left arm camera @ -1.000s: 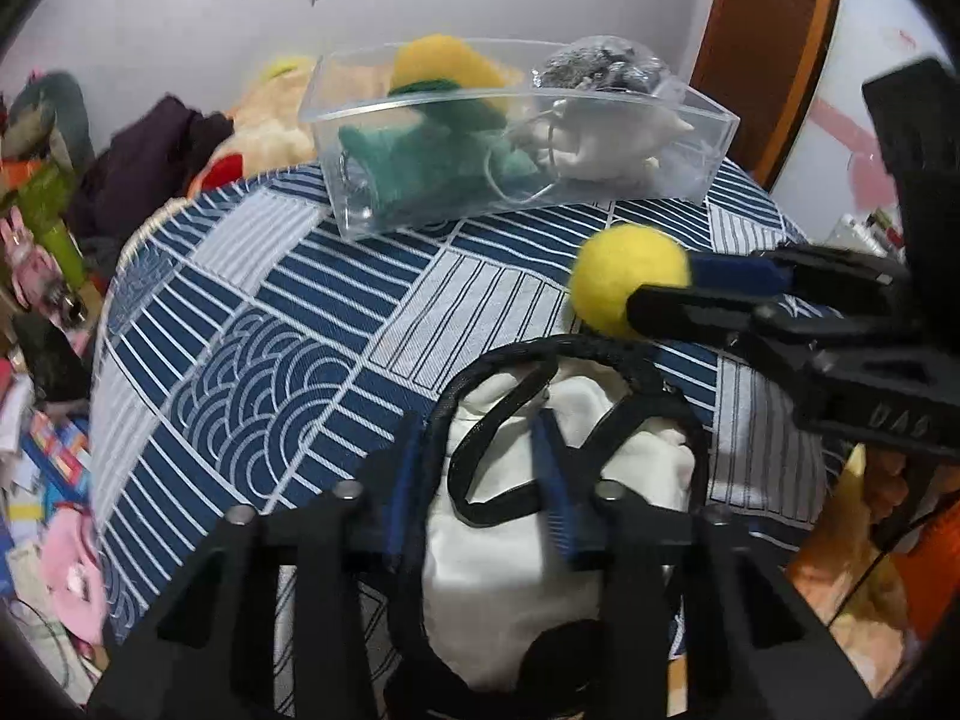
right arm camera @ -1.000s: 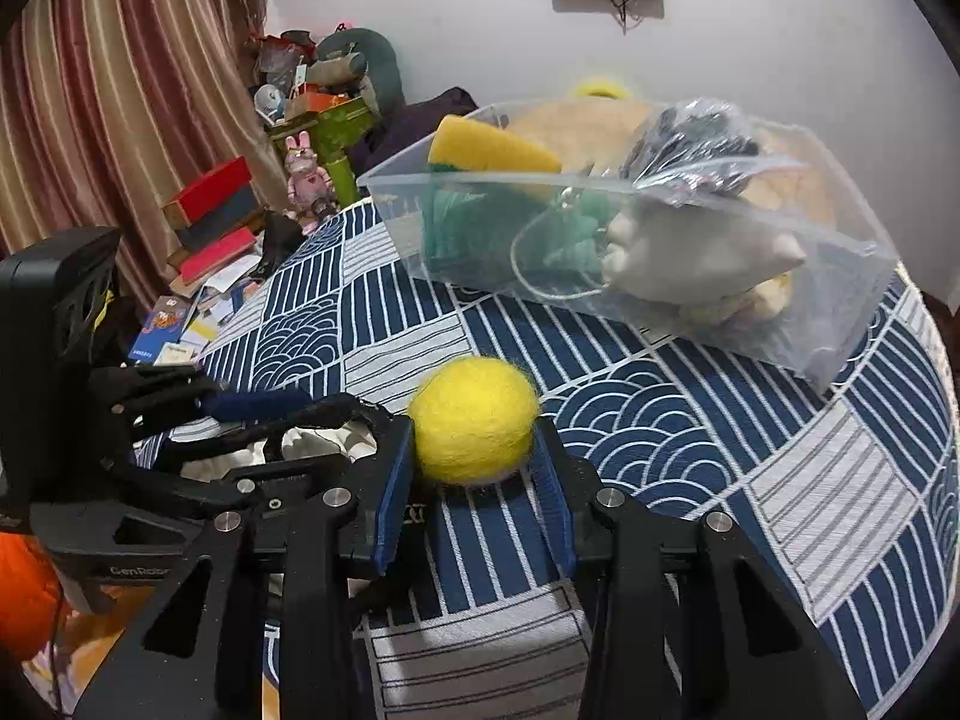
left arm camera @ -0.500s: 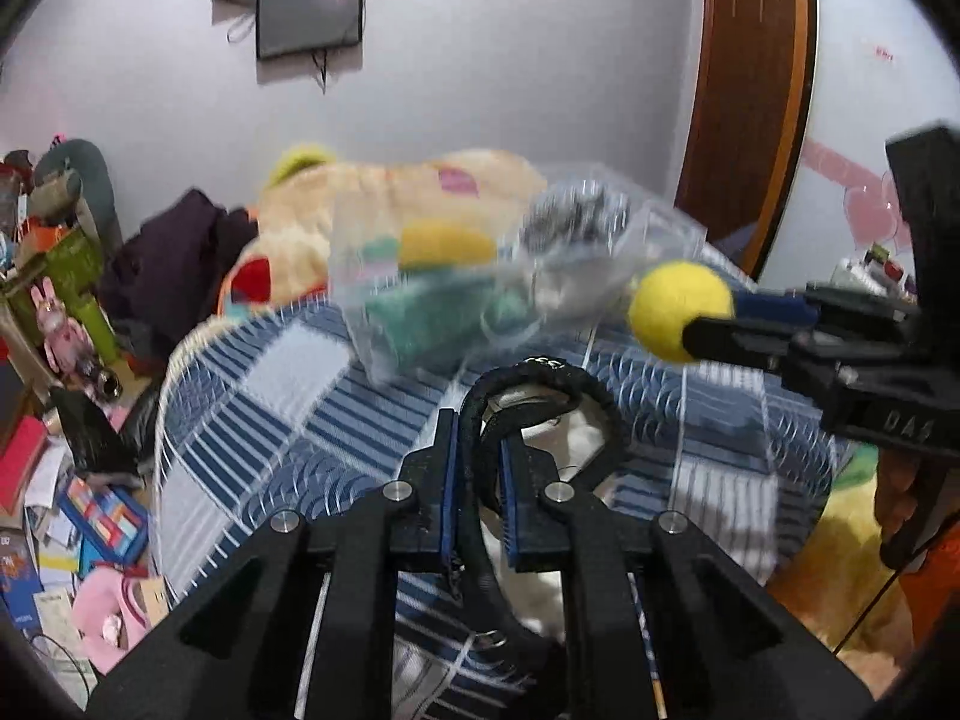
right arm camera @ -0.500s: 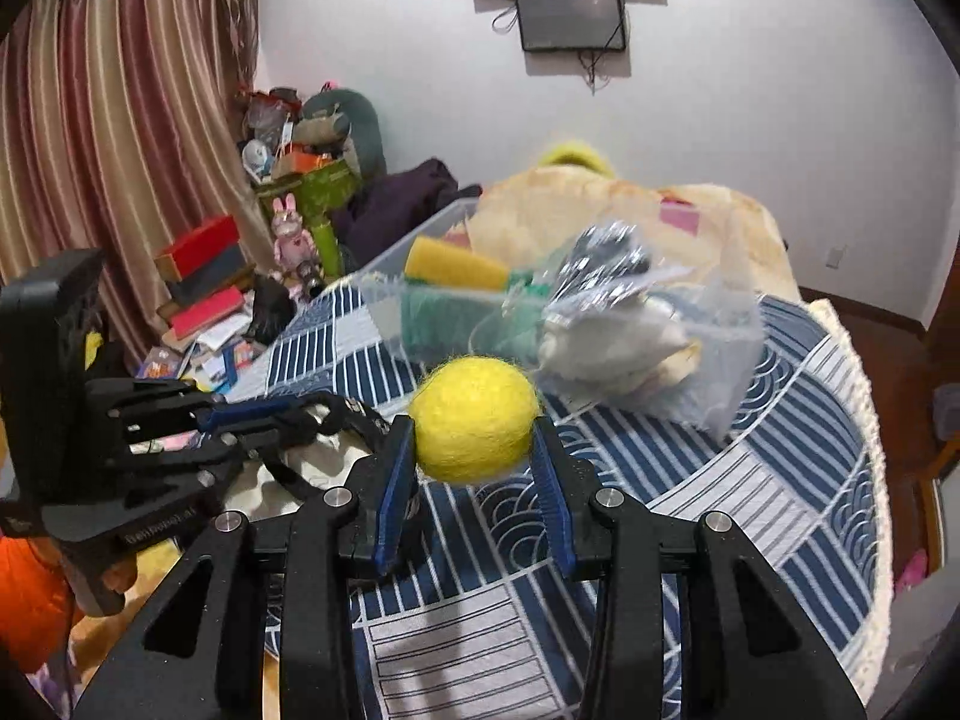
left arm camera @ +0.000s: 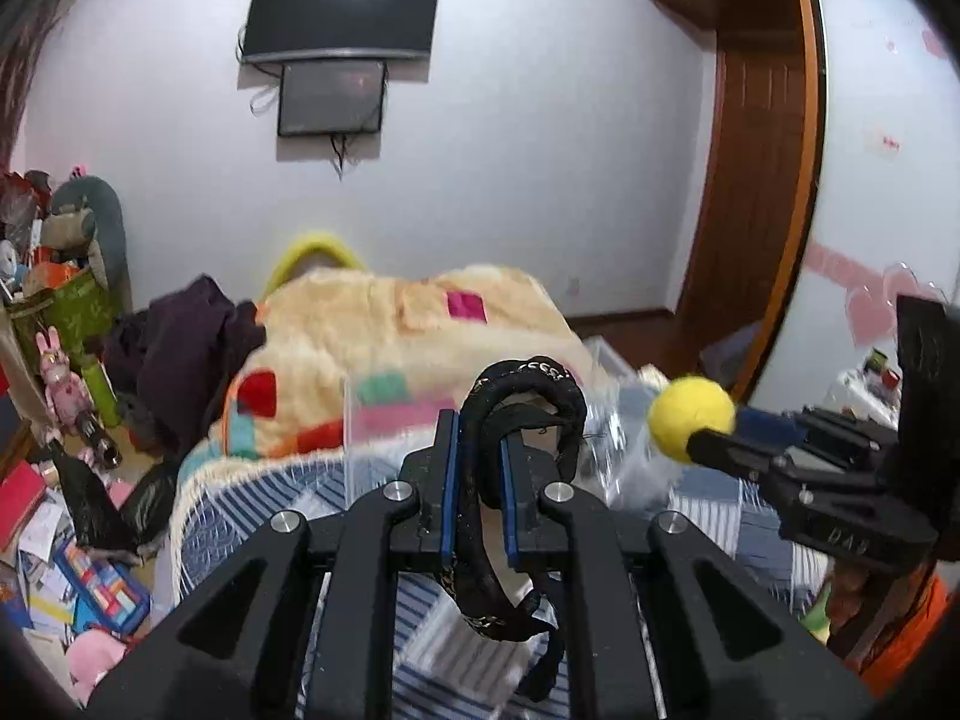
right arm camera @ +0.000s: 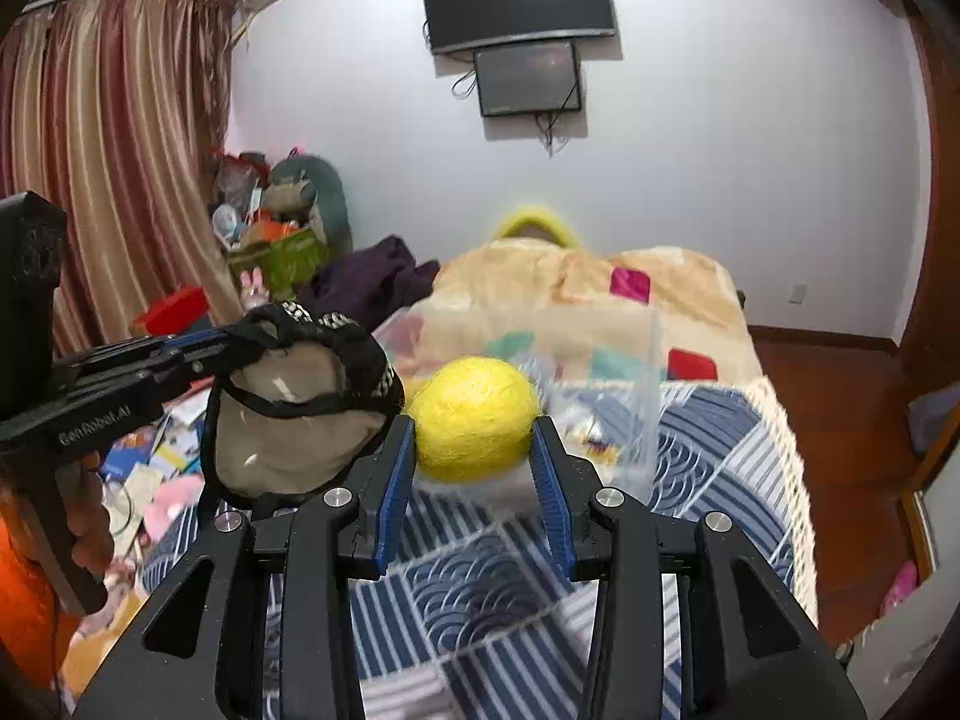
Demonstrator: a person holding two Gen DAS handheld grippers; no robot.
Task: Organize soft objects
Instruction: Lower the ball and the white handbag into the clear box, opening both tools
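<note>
My left gripper (left arm camera: 478,468) is shut on the black strap of a white cloth pouch (left arm camera: 528,402) and holds it up in the air; the pouch hangs below it in the right wrist view (right arm camera: 288,420). My right gripper (right arm camera: 474,450) is shut on a yellow felt ball (right arm camera: 474,417), also lifted; the ball shows at the right of the left wrist view (left arm camera: 690,414). The clear plastic bin (right arm camera: 600,384) with soft items sits blurred beyond both grippers on the blue patterned tablecloth (right arm camera: 690,450).
A cream plush blanket (left arm camera: 408,354) lies behind the table. Cluttered toys and books (left arm camera: 60,360) cover the floor at left. A wooden door (left arm camera: 762,180) stands at right, and a wall screen (left arm camera: 342,12) hangs above.
Both grippers have risen and tilted up, so the table and bin dropped low in view. The left gripper closed on the pouch strap and lifted the pouch off the table.
</note>
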